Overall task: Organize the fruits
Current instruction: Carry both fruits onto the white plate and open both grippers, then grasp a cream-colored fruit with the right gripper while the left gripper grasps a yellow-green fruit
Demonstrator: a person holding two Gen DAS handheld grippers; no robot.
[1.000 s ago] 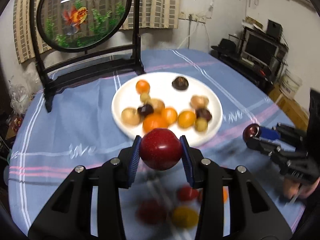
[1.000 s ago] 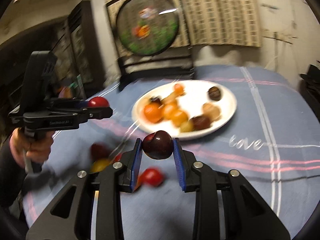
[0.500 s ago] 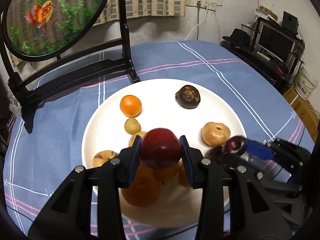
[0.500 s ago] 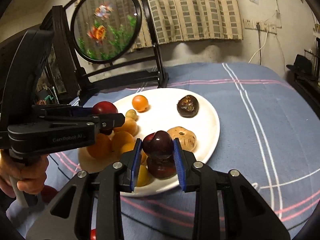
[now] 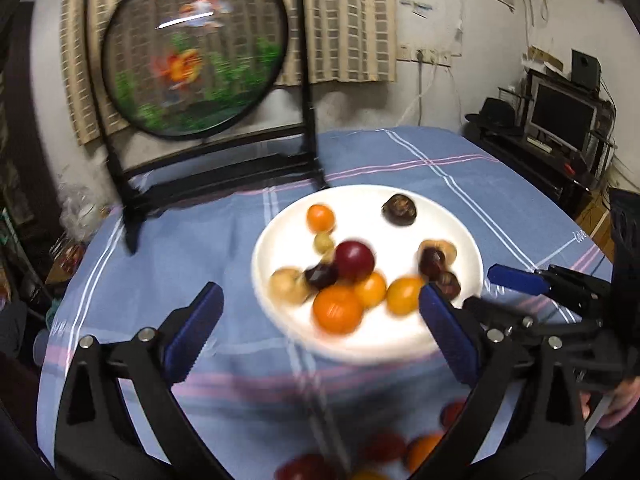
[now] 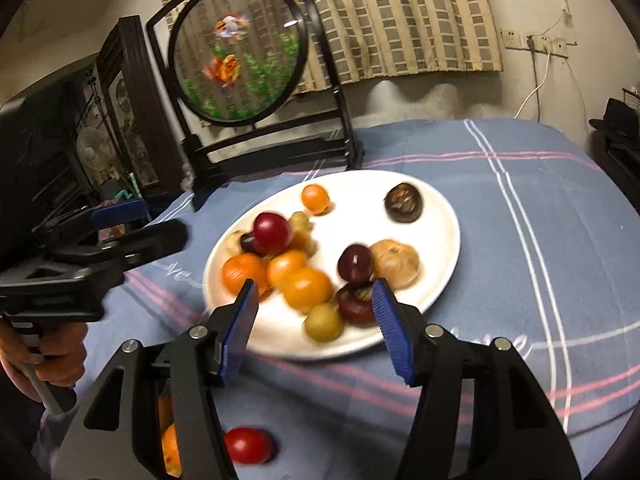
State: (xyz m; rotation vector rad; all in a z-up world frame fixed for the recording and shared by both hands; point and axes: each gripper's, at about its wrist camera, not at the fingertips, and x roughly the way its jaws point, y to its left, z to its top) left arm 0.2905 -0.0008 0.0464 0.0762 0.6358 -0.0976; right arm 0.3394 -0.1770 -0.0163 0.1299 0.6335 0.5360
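Observation:
A white plate [image 5: 452, 224] [image 6: 360, 192] on the blue checked cloth holds several orange, tan and dark fruits. A red fruit [image 5: 354, 260] [image 6: 272, 232] sits on top of the orange pile, blurred. A dark plum [image 6: 354, 263] [image 5: 432, 260] rests beside a tan fruit, just ahead of my right gripper's pads. My left gripper [image 5: 320, 332] [image 6: 148, 222] hangs before the plate's near rim, its jaws opening wide with nothing between them. My right gripper [image 6: 316, 328] [image 5: 492, 296] hovers over the plate's near edge, jaws opening and pressing on nothing.
Loose fruits lie on the cloth near me: a red one [image 6: 248, 444] [image 5: 384, 444] and an orange one [image 6: 170, 448] [image 5: 424, 448]. A round goldfish screen [image 5: 196, 52] [image 6: 238, 52] on a black stand rises behind the plate. A person's hand [image 6: 52, 356] grips the left handle.
Both grippers let go: the red fruit left the left jaws onto the pile, and the dark plum left the right jaws onto the plate. The left gripper drew back from the plate.

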